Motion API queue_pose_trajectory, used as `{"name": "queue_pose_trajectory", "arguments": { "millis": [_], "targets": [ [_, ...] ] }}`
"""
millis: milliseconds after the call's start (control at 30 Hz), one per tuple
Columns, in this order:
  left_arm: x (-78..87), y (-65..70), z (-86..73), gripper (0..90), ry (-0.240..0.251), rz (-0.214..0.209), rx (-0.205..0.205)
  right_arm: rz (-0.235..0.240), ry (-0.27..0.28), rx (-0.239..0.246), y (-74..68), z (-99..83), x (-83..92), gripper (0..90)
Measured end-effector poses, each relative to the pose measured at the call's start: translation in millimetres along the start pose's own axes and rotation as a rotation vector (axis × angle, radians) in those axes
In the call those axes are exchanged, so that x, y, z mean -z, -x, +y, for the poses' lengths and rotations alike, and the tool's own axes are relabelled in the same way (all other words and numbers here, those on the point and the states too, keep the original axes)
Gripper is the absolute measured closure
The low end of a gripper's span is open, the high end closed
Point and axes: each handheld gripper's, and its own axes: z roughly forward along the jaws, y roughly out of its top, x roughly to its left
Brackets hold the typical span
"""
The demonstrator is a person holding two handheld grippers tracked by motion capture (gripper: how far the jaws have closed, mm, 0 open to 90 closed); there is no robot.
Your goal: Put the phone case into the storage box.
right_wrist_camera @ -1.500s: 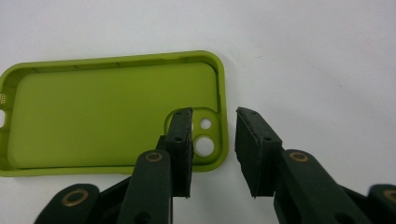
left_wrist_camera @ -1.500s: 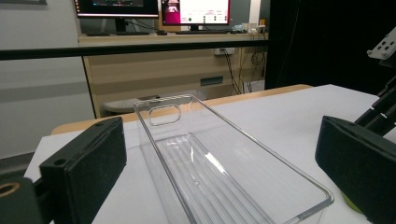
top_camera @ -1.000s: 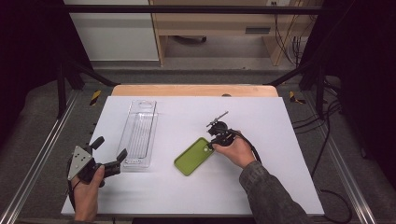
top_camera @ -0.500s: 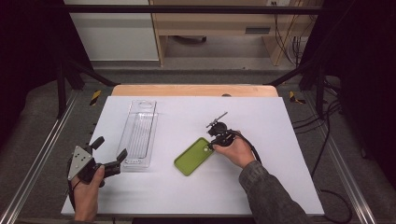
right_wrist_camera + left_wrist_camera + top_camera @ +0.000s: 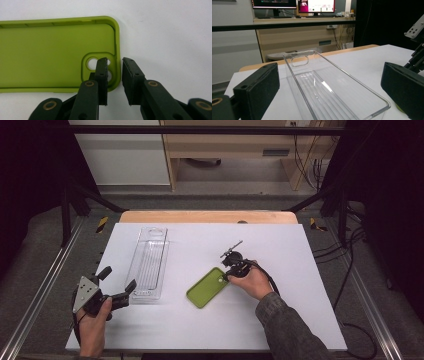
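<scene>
High view first, going left to right: the left gripper [image 5: 117, 289] sits at the lower left of the frame with its jaws spread wide and nothing in them, aimed at the near end of the clear plastic tray [image 5: 149, 262]. Middle of the frame, the green phone case [image 5: 207, 287] lies flat on the white table [image 5: 300, 270], inside face up, well apart from the tray. The right gripper [image 5: 229, 271] is down on the case's camera-cutout corner.

Right gripper view is where it gets useful. The jaws have just been closing and now straddle the case's short end wall, one pad inside by the camera holes, the other outside on the table side. A narrow gap shows between the outer pad and the rim, so I'd say it isn't clamped yet.

My take on doing this well: finish the squeeze on the wall itself, keep the inner pad out of the lens holes, and lift level so the soft case doesn't flop or peel out.

Left gripper view [image 5: 327, 100] gives what the others don't: the tray's ribbed floor, the hang slot at its far end, and that it's empty.
</scene>
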Motion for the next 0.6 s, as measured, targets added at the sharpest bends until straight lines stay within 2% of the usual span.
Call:
{"name": "queue_pose_trajectory", "arguments": {
  "millis": [600],
  "targets": [
    [-0.2, 0.0, -0.1, 1.7, -0.002, 0.0, -0.001, -0.007, -0.004, 0.01, 0.7, 0.0, -1.2, 76.5]
  ]
}}
